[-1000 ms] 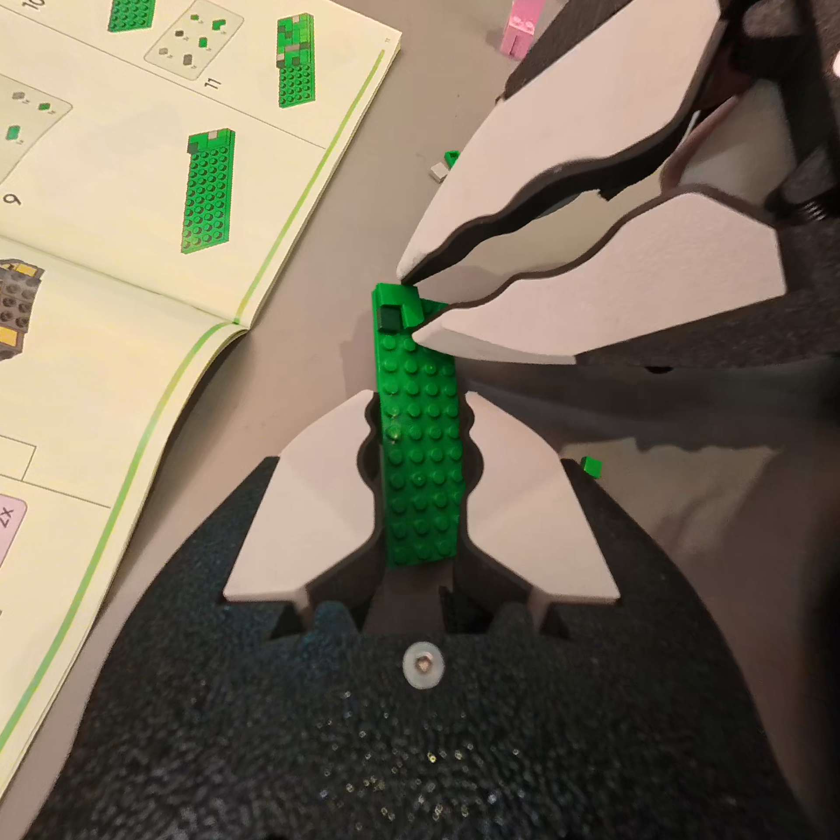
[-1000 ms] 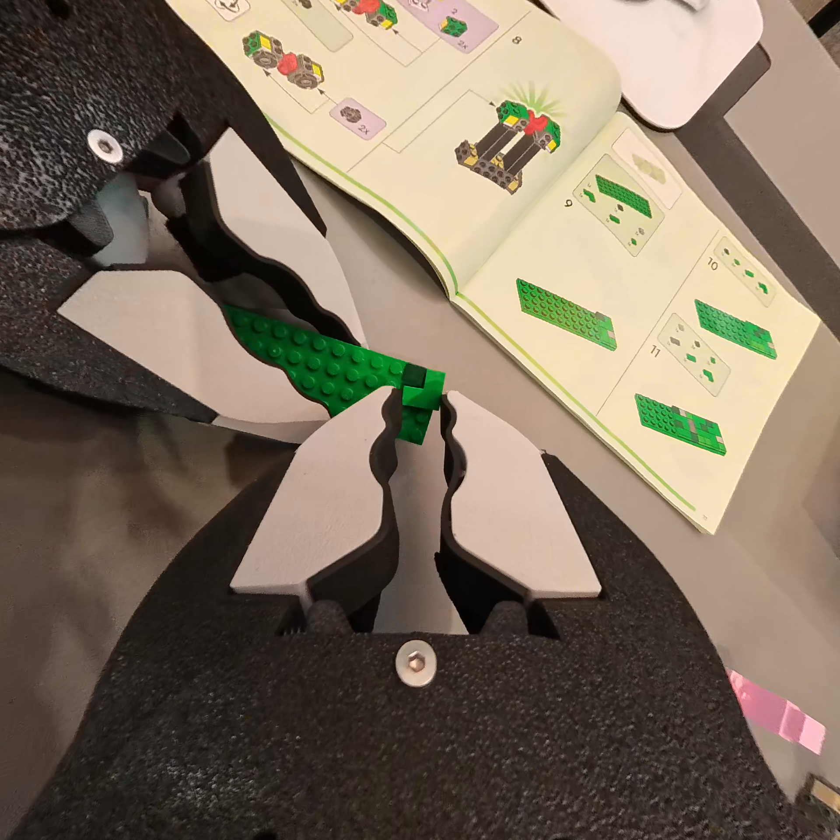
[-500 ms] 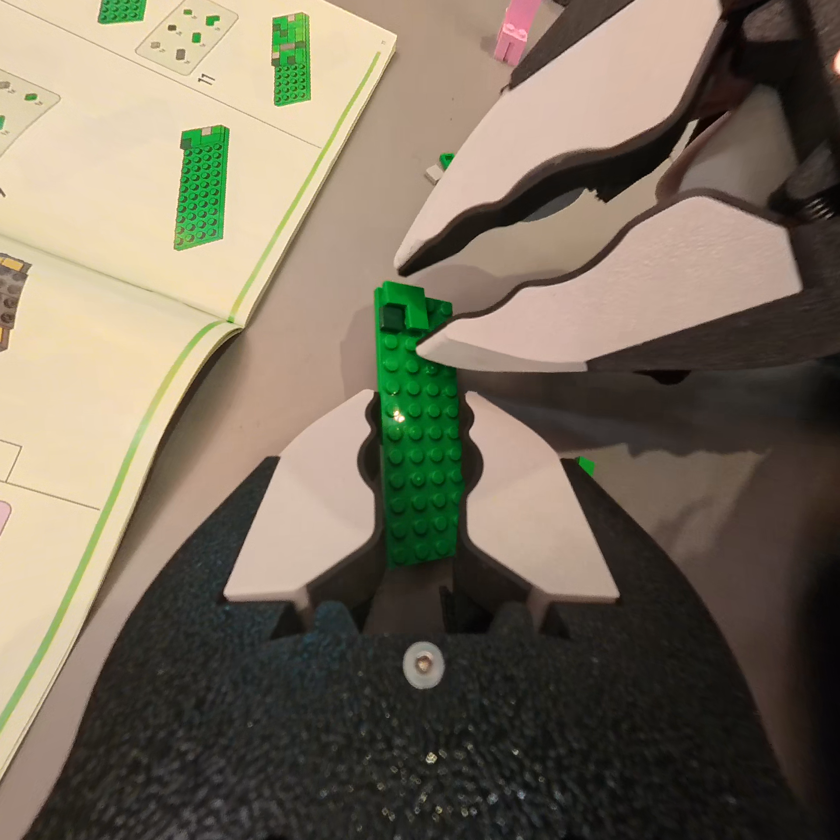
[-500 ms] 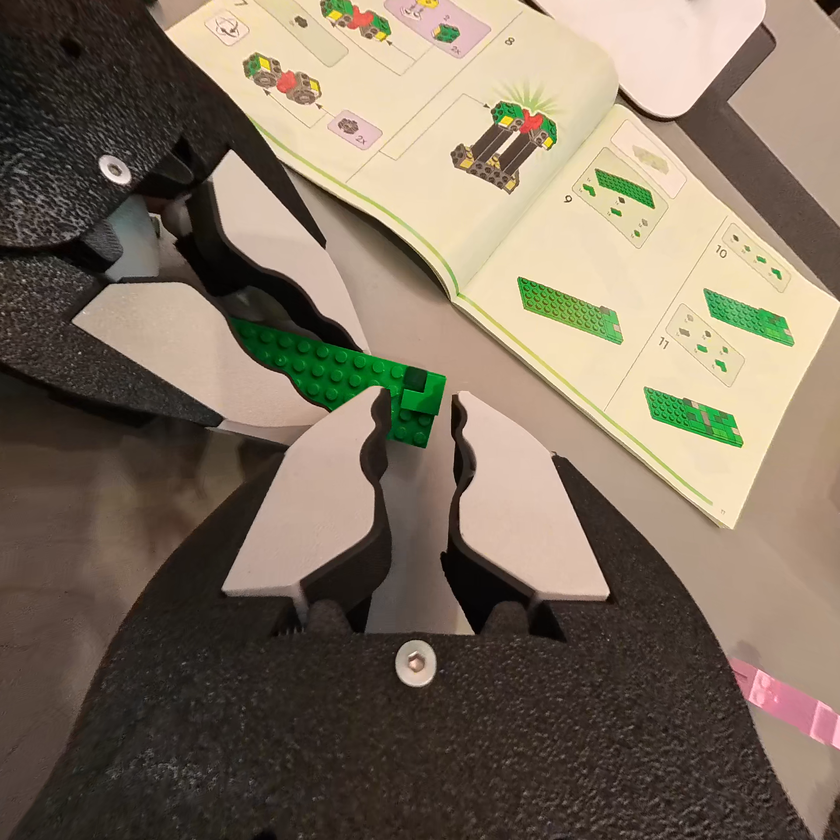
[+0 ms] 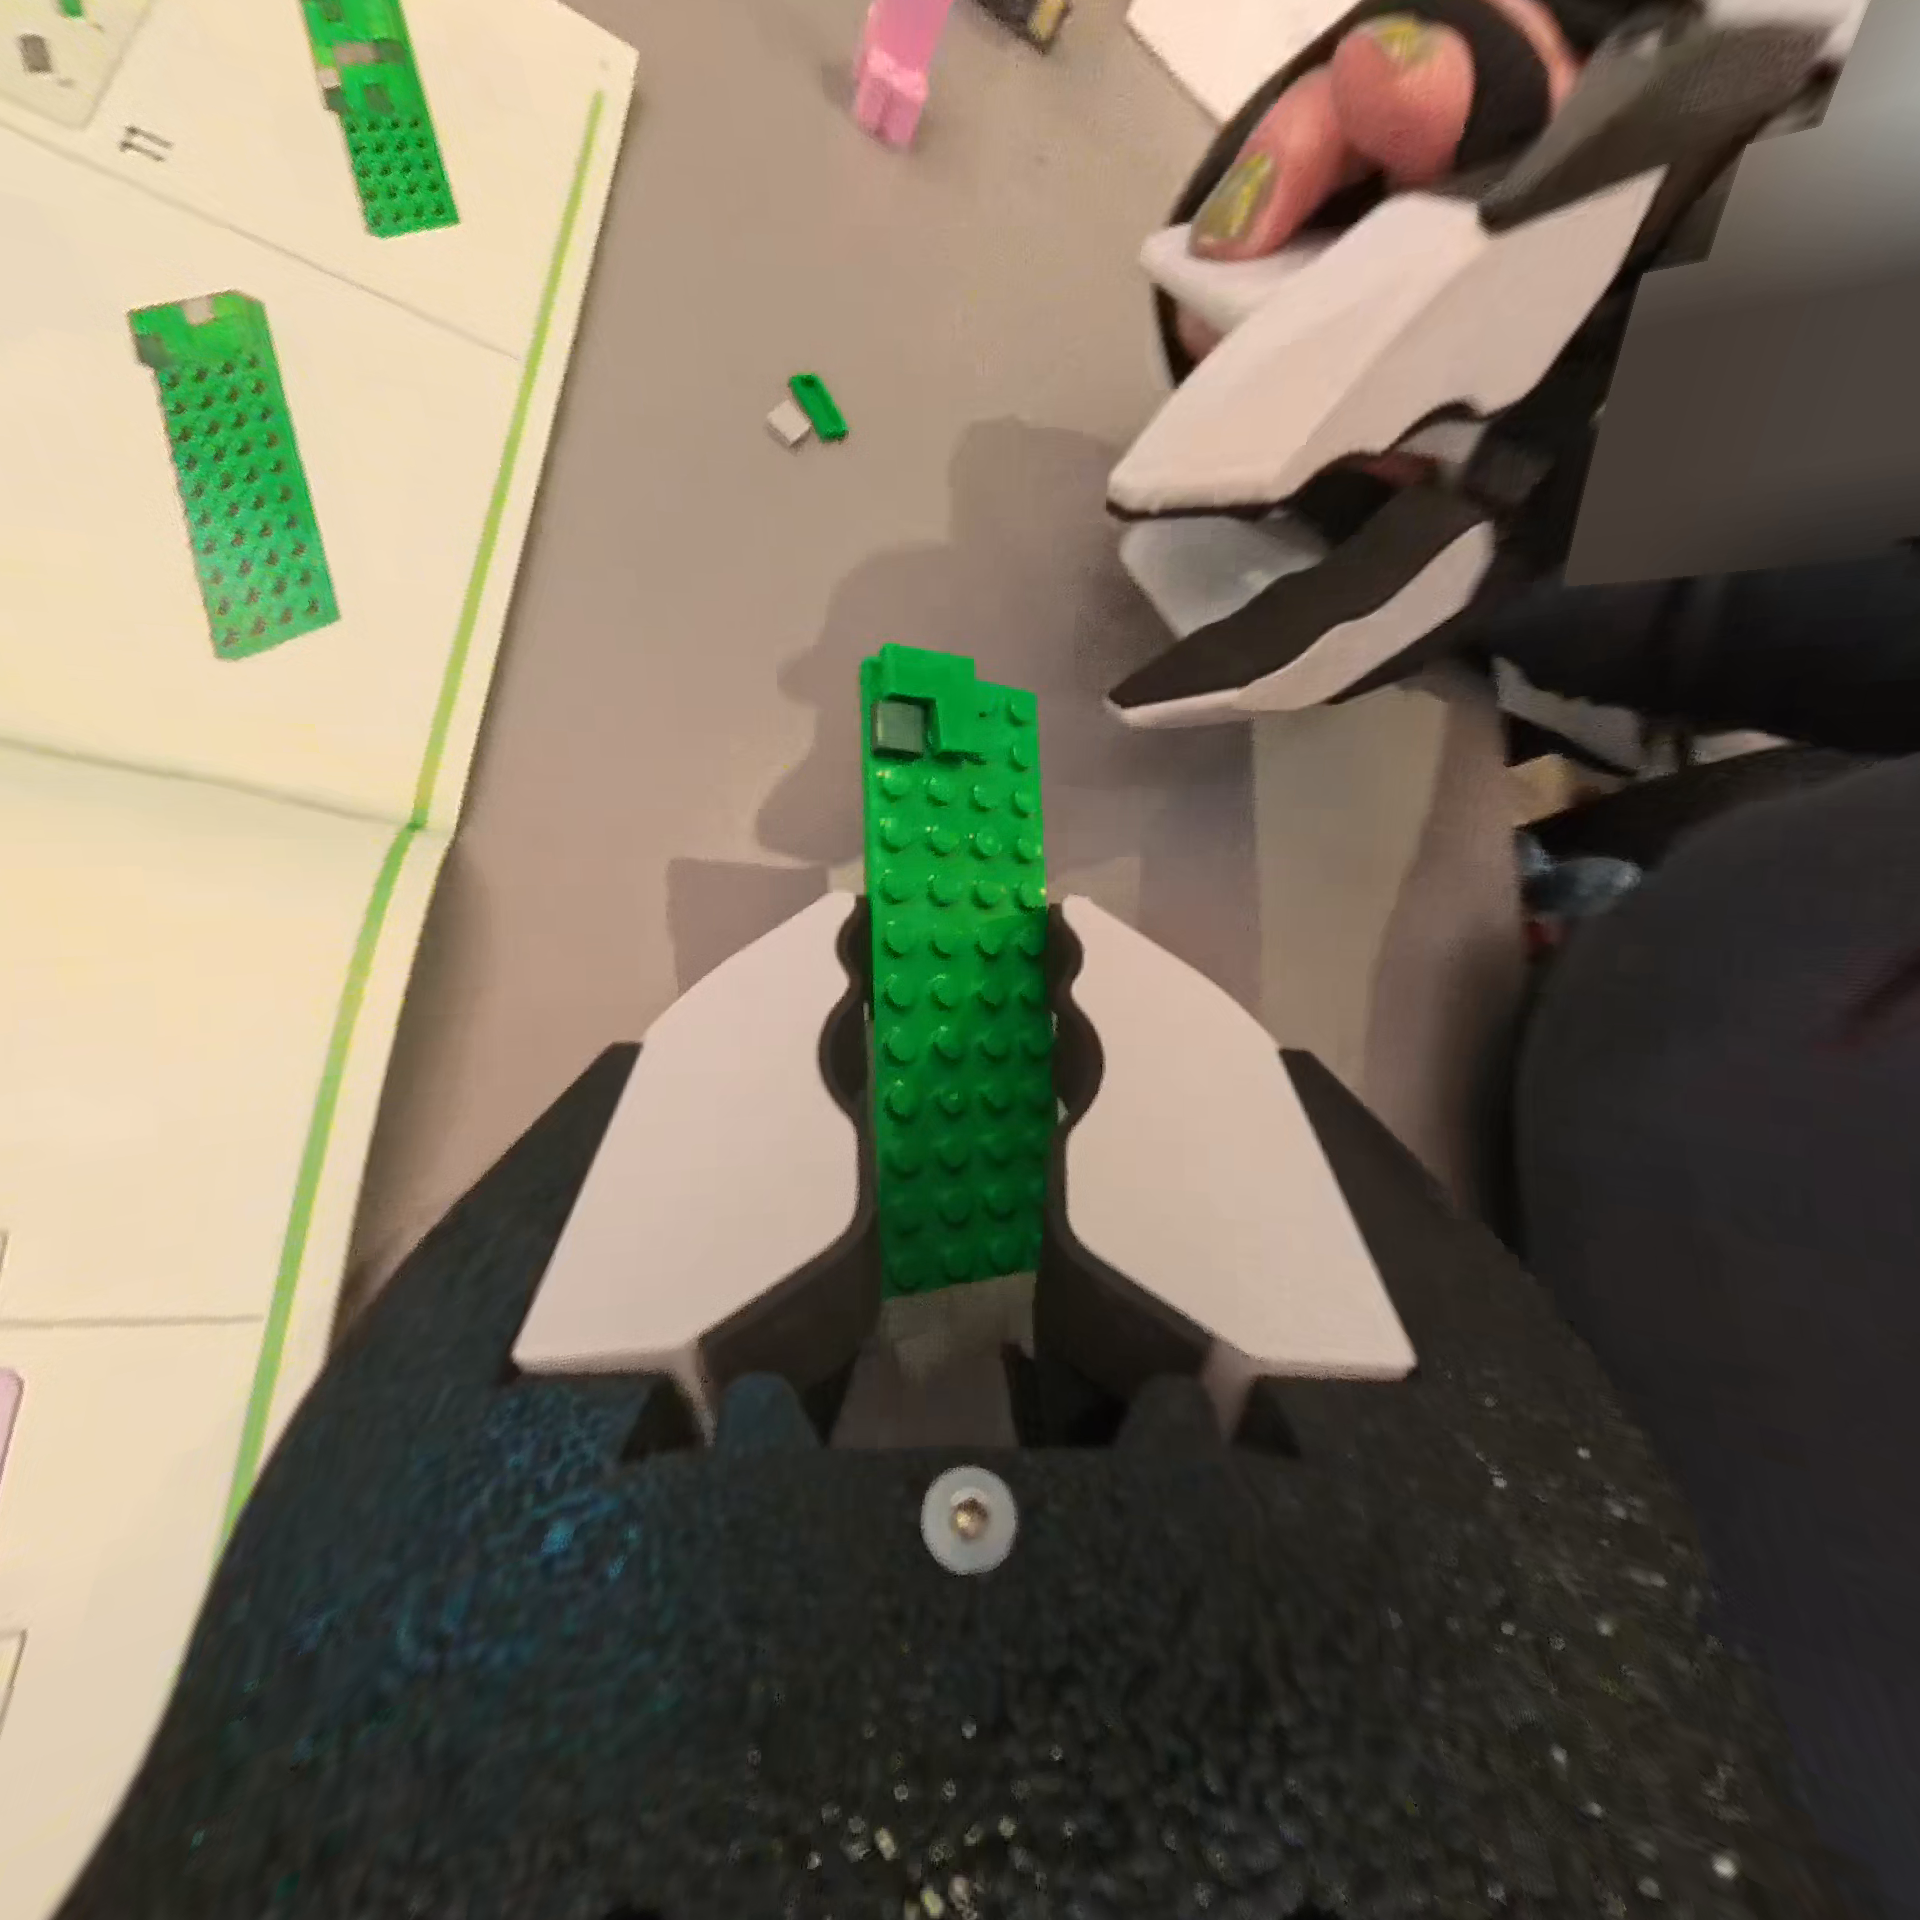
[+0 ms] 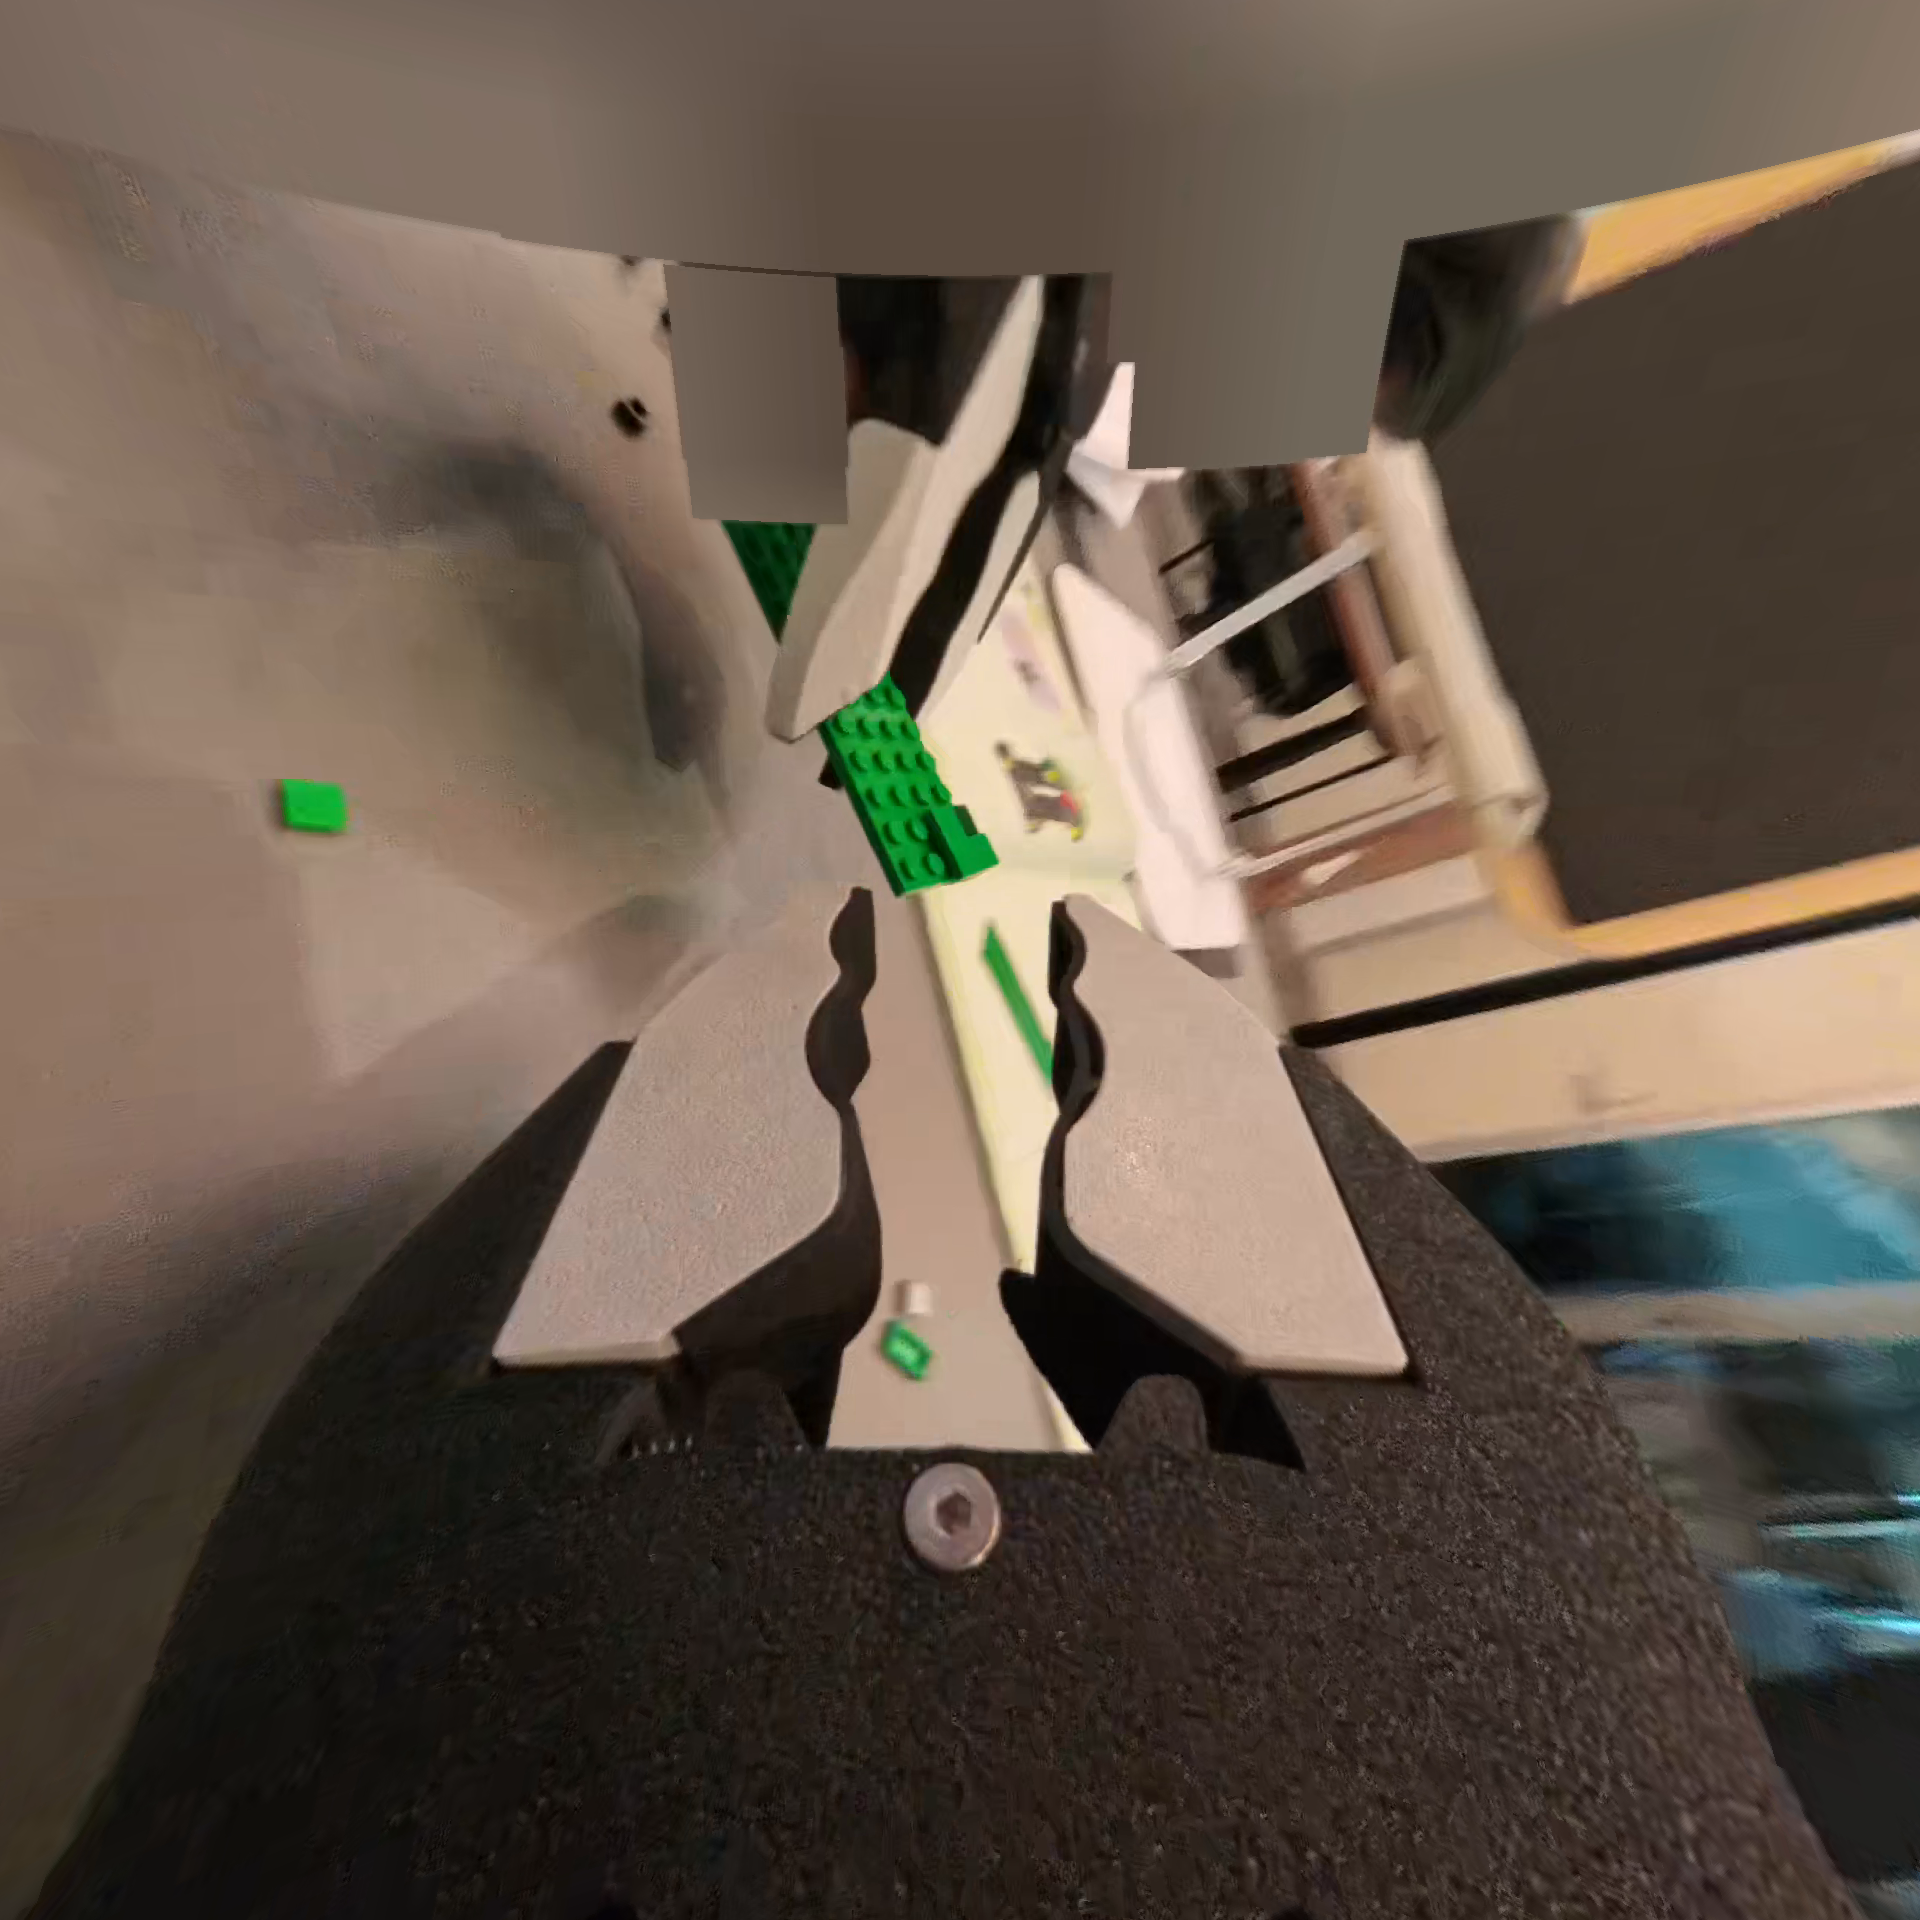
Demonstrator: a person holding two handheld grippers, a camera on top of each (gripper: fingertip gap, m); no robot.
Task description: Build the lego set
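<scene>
My left gripper [image 5: 956, 906] is shut on a long green studded plate [image 5: 956, 997] and holds it by its long edges above the grey table. A dark green tile [image 5: 899, 724] and a raised green piece sit on the plate's far end. My right gripper [image 6: 956, 906] is open and empty, just short of the plate's tiled end [image 6: 904, 800]. In the left wrist view it [image 5: 1117, 597] hangs to the upper right of the plate, apart from it, with a hand on it.
The open instruction booklet [image 5: 260, 582] lies on the left. A small green piece [image 5: 819, 405] and a grey piece [image 5: 787, 426] lie on the table beyond the plate. A pink piece [image 5: 894, 78] is farther back. A green tile [image 6: 312, 805] lies alone on the table.
My right gripper has opened wider and pulled back from the plate's far end, up and to the right. The left gripper still holds the plate as before.
</scene>
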